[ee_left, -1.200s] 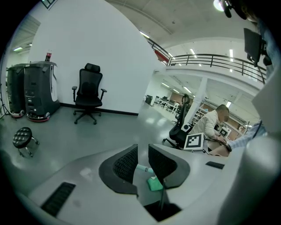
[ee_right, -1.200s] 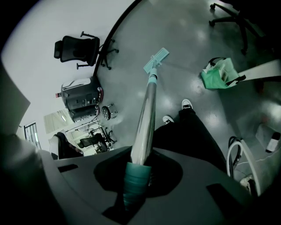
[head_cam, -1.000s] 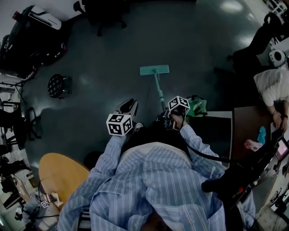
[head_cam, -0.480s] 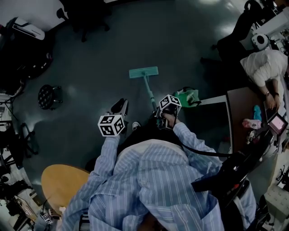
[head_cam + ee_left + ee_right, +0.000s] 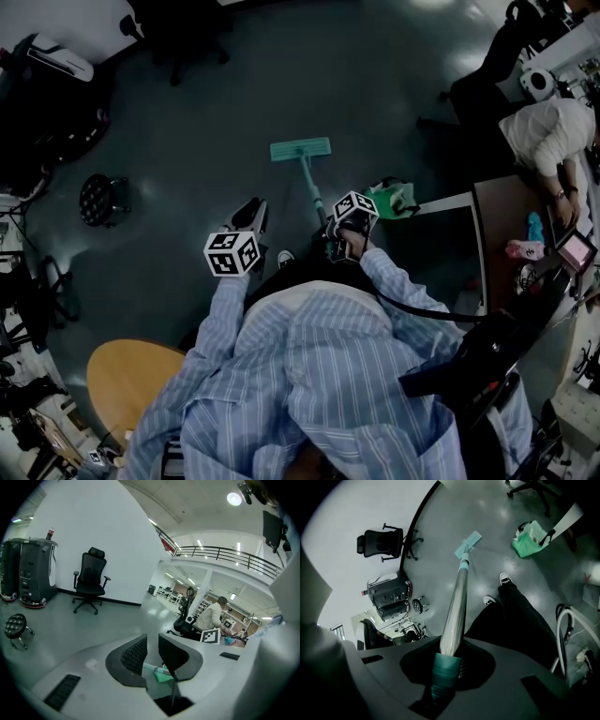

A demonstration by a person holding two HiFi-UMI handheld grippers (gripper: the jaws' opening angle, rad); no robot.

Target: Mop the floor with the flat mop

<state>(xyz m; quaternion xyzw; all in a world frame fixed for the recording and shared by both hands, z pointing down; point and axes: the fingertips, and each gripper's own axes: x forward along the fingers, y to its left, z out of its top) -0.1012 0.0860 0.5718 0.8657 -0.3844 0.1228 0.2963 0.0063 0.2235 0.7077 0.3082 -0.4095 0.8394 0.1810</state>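
Note:
The flat mop lies with its teal head (image 5: 300,149) flat on the dark floor ahead of me, also seen in the right gripper view (image 5: 468,544). Its silver handle (image 5: 457,602) slants back to my right gripper (image 5: 449,663), which is shut on the teal grip end. From the head camera, that right gripper (image 5: 336,242) sits under its marker cube, close to my body. My left gripper (image 5: 249,212) hangs to the left of the handle, apart from it. Its jaws (image 5: 151,651) stand nearly together with nothing between them.
A green bag (image 5: 392,199) lies on the floor right of the handle. A dark desk (image 5: 441,246) and a seated person (image 5: 548,131) are at the right. A small black stool (image 5: 98,199) and a round wooden table (image 5: 131,380) are at the left. My shoes (image 5: 504,578) show below the handle.
The head view swung over the last second, so everything sits a little further left in it. The mop head, handle and both grippers keep about the same places relative to each other.

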